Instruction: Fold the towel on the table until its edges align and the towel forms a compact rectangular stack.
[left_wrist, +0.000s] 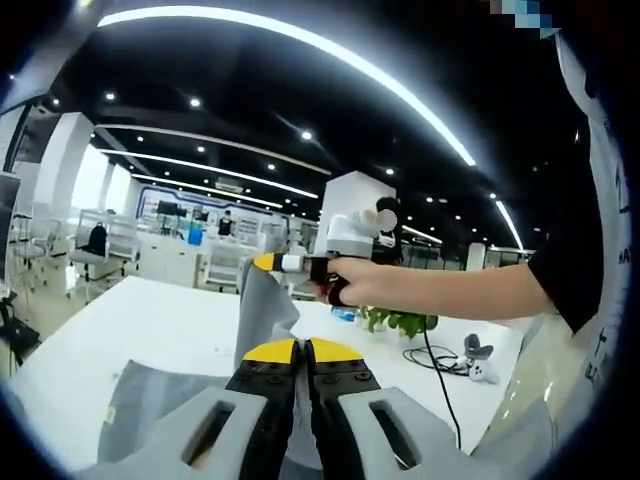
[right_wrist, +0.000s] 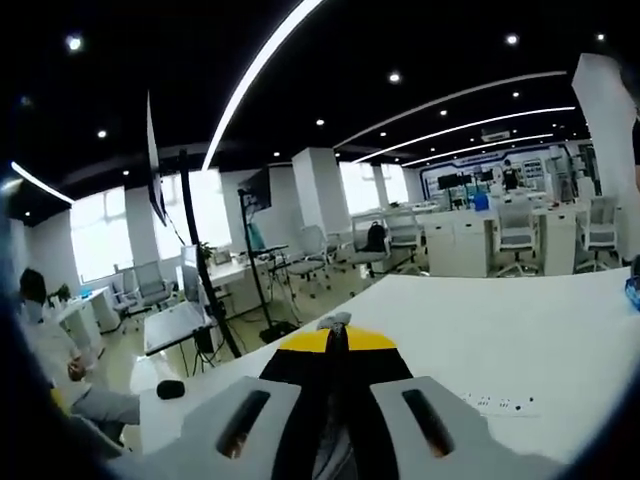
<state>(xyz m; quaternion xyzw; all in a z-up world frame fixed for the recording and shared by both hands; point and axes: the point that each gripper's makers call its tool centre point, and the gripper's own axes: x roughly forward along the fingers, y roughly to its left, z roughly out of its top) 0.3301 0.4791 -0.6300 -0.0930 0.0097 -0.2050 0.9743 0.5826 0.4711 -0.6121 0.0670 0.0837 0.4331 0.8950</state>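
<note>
- Left gripper (left_wrist: 300, 347) pinches the grey towel (left_wrist: 262, 310), whose cloth rises ahead of its jaws.
- Right gripper (right_wrist: 334, 335) clamps a towel sliver, mostly hidden between its jaws, above the table (right_wrist: 520, 340).

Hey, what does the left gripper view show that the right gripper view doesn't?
Left gripper view: the right gripper held by a hand, lifting a corner of the grey towel, with a green plant and black cable behind. Right gripper view: a seated person beyond the table edge and a power strip. Both: the white table, office desks and chairs, and each view's own jaws closed on grey cloth.
</note>
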